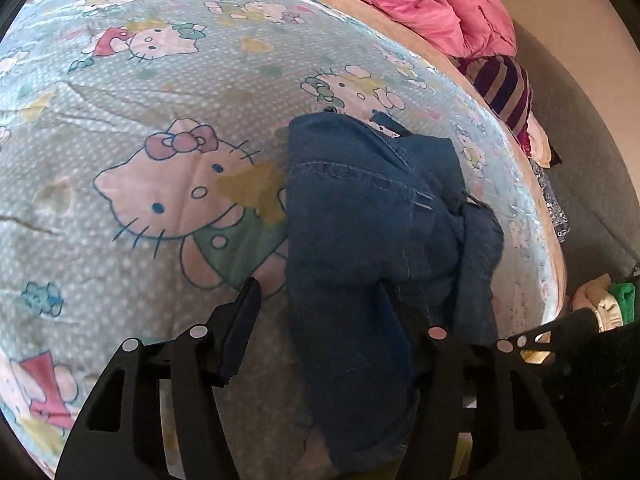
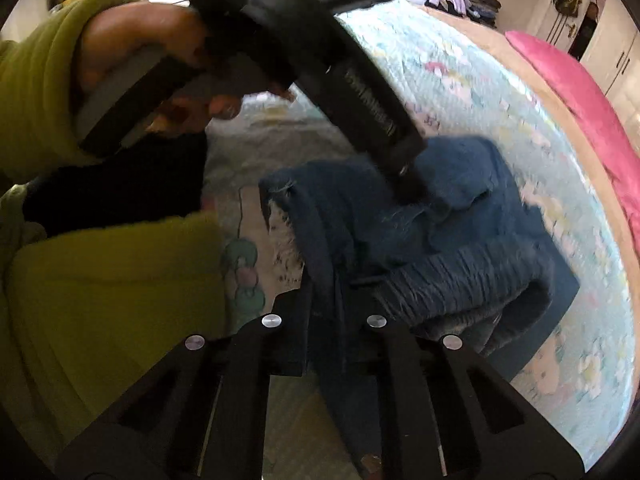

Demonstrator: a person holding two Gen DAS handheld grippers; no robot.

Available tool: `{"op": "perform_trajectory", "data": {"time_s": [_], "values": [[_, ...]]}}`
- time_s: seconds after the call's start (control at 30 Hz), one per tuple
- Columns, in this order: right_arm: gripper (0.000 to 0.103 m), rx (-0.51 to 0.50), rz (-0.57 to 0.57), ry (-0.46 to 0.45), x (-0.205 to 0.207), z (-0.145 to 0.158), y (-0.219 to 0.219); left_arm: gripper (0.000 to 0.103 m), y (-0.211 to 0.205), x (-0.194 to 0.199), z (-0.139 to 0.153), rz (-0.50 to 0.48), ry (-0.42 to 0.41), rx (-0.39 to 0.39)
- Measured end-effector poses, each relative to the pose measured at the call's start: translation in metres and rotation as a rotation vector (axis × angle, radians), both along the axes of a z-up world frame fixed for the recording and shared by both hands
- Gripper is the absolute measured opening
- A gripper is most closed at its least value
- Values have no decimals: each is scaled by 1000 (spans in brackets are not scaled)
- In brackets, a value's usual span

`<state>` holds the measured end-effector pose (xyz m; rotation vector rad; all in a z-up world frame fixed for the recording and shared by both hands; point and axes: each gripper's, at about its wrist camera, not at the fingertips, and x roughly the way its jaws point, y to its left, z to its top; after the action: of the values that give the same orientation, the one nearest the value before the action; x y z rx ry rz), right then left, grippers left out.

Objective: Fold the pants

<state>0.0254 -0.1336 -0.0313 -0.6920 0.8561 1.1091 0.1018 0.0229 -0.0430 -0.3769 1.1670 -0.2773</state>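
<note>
While both of my grippers are working the denim pants [image 1: 360, 216], I am partway through folding them on the cartoon-cat bedsheet [image 1: 140, 120].

Seen from my left wrist, the pants are bunching from centre toward 5 o'clock, near the bed's edge. My left gripper [image 1: 320, 308] is standing wide apart with cloth draped between its fingers, not pinched. My right gripper [image 2: 340, 300] is closing on a hanging fold at 6 o'clock of its own view; blur is hiding how firmly. Next, I judge, I am needing to lay that fold flat over the bundle.
</note>
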Motion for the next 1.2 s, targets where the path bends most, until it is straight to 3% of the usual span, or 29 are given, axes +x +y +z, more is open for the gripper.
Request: {"op": "perform_trajectory", "data": {"time_s": [0.27,0.4,0.5,0.7,0.8,0.97,1.03,1.2], "values": [[8,70,-52,81,9,6,-16,61,-1,3,-4,8,-11,-9],[29,135,-54,108,4,30,-33,61,0,2,-2,16,-19,-20],[34,168,-79,97,-1,47,-50,61,3,-1,0,26,-24,-35],[59,245,-255,53,15,80,-88,65,5,-12,6,40,-43,-15],[65,276,-366,39,32,93,-106,68,4,-21,13,48,-64,17],[72,281,-581,33,65,85,-134,71,7,-31,18,61,-74,30],[73,264,-682,65,81,74,-147,82,9,-30,17,71,-68,40],[73,256,-795,224,109,35,-155,82,4,-23,16,57,-58,38]]}}
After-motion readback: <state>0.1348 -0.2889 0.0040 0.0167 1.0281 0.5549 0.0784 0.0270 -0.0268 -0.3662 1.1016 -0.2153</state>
